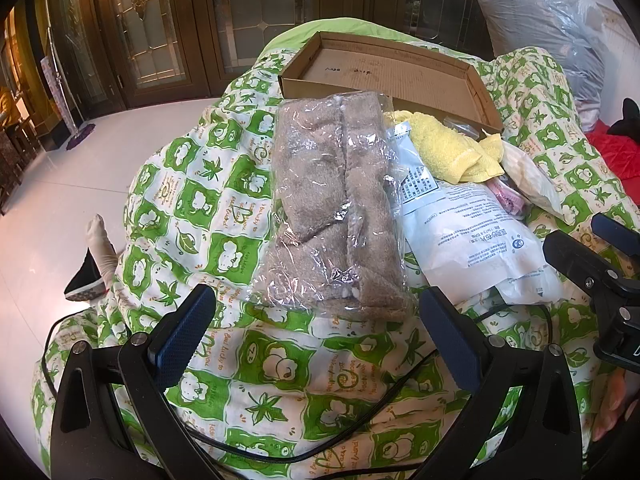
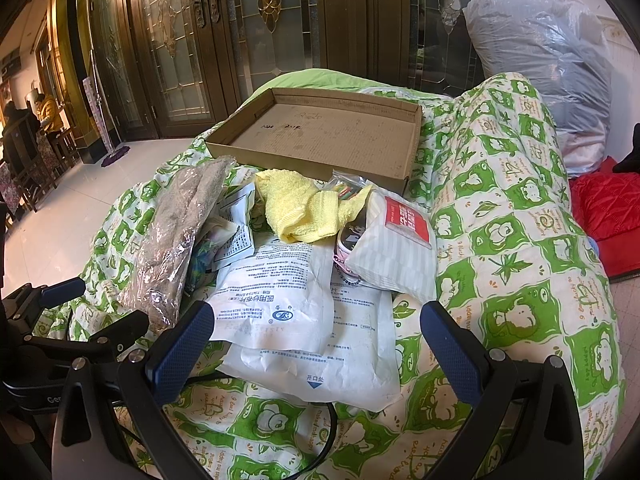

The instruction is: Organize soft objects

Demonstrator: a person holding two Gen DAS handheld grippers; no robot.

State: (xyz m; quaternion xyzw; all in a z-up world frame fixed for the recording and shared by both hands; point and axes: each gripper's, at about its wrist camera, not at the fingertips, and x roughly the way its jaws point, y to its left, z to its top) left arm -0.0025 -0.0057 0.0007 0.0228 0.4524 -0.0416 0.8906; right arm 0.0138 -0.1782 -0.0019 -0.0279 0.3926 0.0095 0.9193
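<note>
I am holding the left gripper (image 1: pixel 316 336) spread wide and empty, just near of the clear-wrapped brown plush bundle (image 1: pixel 324 204), whose long axis is running near to far toward the shallow cardboard tray (image 1: pixel 476 92). The right gripper (image 2: pixel 316 344), also agape, is hovering over the white printed pouch (image 2: pixel 296 308); its small print is unreadable.

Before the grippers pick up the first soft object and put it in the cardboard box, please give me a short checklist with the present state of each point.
1. Left gripper open, holding nothing: ok.
2. Right gripper open, holding nothing: ok.
3. Cardboard box has nothing inside: ok.
4. Brown towel in clear wrap lies on top, reachable: ok.
5. Yellow cloth free of other items: not ok, it partly covers small things.
6. Black cable clear of the white packets: not ok, it runs under them.
</note>
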